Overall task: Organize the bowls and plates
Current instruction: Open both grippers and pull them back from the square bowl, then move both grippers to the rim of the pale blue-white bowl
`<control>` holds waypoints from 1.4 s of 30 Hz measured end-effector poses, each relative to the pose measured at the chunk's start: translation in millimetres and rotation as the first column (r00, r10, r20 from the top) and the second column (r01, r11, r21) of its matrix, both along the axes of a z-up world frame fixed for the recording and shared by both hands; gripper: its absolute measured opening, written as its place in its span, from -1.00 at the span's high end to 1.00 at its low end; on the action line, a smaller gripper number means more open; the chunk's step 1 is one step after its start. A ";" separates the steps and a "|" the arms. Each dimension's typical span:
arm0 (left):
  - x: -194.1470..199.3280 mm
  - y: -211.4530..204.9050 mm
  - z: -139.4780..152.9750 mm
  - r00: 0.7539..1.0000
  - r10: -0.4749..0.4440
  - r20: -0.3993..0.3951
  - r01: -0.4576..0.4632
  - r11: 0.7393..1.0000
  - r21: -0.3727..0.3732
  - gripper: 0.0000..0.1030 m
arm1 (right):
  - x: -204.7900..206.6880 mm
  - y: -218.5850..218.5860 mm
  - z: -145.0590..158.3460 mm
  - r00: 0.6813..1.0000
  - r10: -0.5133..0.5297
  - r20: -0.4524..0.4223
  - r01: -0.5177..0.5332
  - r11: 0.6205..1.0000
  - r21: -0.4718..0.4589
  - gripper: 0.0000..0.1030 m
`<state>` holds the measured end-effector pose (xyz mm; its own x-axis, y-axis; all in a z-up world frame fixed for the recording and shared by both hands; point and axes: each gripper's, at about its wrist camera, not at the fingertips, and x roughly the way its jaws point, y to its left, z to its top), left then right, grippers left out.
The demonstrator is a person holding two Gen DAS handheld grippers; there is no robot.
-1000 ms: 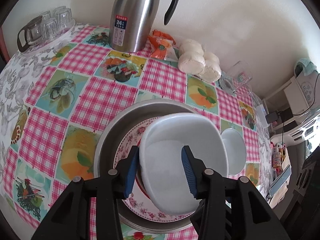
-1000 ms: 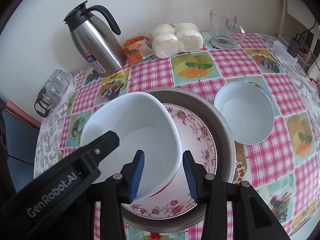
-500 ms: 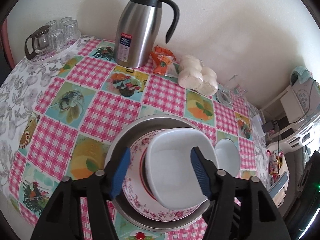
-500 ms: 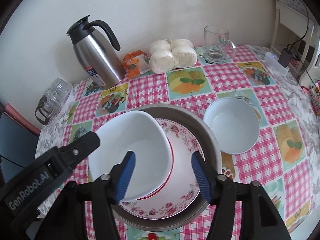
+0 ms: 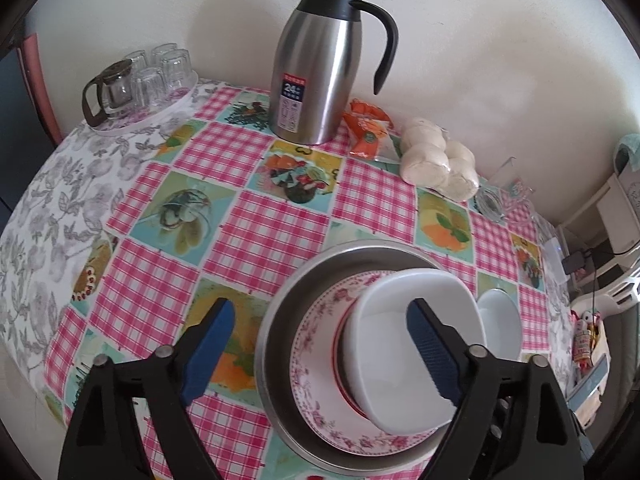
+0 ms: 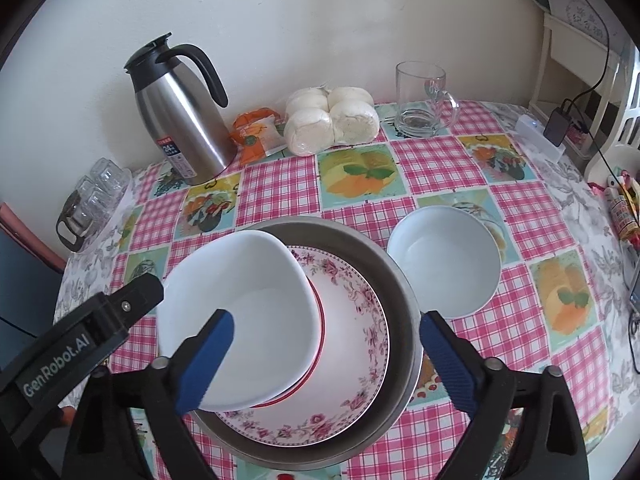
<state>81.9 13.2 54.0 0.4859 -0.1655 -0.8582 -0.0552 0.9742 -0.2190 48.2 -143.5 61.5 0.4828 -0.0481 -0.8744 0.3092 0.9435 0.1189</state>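
Both the left gripper and right gripper are spread wide and empty, but the white bowl sits tilted toward 9 o'clock on the flowered plate and may slide off if bumped.

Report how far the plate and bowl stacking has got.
Done: the squarish white bowl sits on a red-rimmed dish on the floral plate inside the metal basin. In hand: nothing; the left claw and right claw are both open. Left: the round white bowl stands alone on the tablecloth beside the basin.
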 end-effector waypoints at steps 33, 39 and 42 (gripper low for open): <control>-9.5 -27.5 8.5 0.998 -0.005 0.059 0.002 0.999 0.047 -0.88 | -17.2 -71.9 7.5 0.990 -0.138 0.029 0.138 0.990 0.004 -1.00; -14.2 -54.3 12.1 0.996 -0.052 0.074 0.048 0.997 0.063 -0.88 | -25.3 -98.1 10.6 0.982 -0.185 0.035 0.185 0.983 0.009 -1.00; -16.7 -69.4 13.4 0.993 -0.086 0.080 0.080 0.994 0.073 -0.88 | -29.4 -111.7 12.0 0.977 -0.208 0.036 0.208 0.978 0.013 -1.00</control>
